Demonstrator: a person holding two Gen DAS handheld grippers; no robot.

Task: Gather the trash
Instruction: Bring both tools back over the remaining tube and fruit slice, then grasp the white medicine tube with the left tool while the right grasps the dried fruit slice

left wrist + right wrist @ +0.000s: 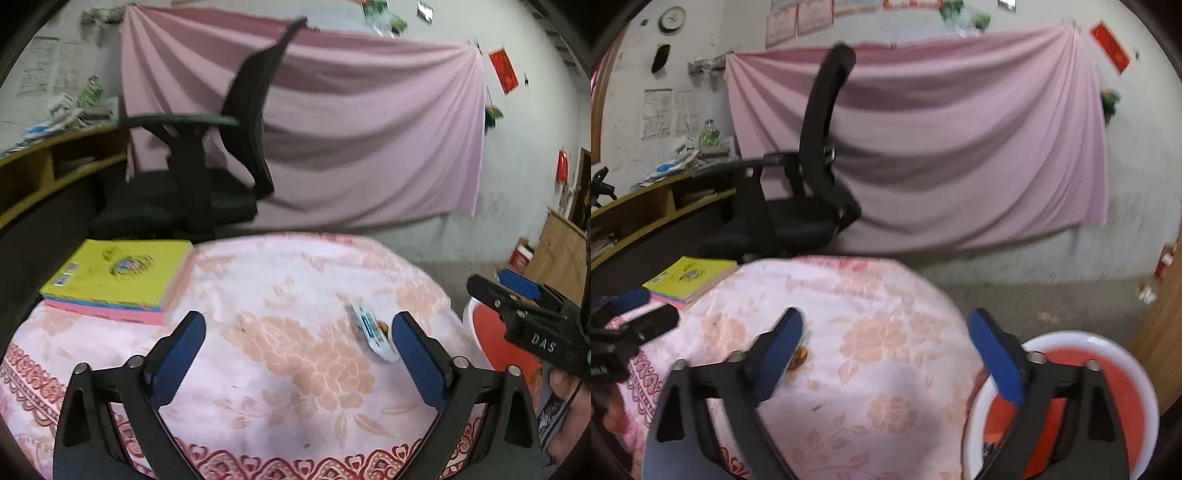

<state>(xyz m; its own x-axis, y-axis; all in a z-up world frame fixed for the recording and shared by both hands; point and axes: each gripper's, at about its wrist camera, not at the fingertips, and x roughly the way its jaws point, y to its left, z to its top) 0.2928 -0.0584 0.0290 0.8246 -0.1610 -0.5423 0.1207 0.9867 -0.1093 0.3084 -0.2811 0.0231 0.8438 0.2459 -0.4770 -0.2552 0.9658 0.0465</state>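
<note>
- Left gripper [298, 350]: jaws stand wide apart above the table [258, 406], nothing between the blue pads [181, 354]; it holds nothing.
- Wrapper [373, 334]: small pale snack packet with a blue panel and an orange picture, lying flat on the floral cloth just beside the left gripper's right-hand pad, not touching it as far as the left wrist view shows.
- Right gripper [886, 354]: jaws also spread wide with an empty gap; one finger hangs over the cloth, the other over the bin [1126, 376].
- In the right wrist view the wrapper is mostly hidden behind the left-hand finger; only an orange-brown bit [798, 359] peeks out at its edge.
- Bin: round, white rim, red inside, standing low beside the table on its right; something dark lies at its bottom, too blurred to name.
- The right gripper appears at the right edge of the left wrist view [524, 306], above the bin, with a hand [570, 402] on its handle.
- Books [118, 280]: yellow-covered one stacked on a pink one, at the table's far left corner, well apart from the wrapper.
- Behind the table: black office chair [207, 166], pink cloth [369, 129] hung on the wall.
- Both views are motion-blurred.
</note>
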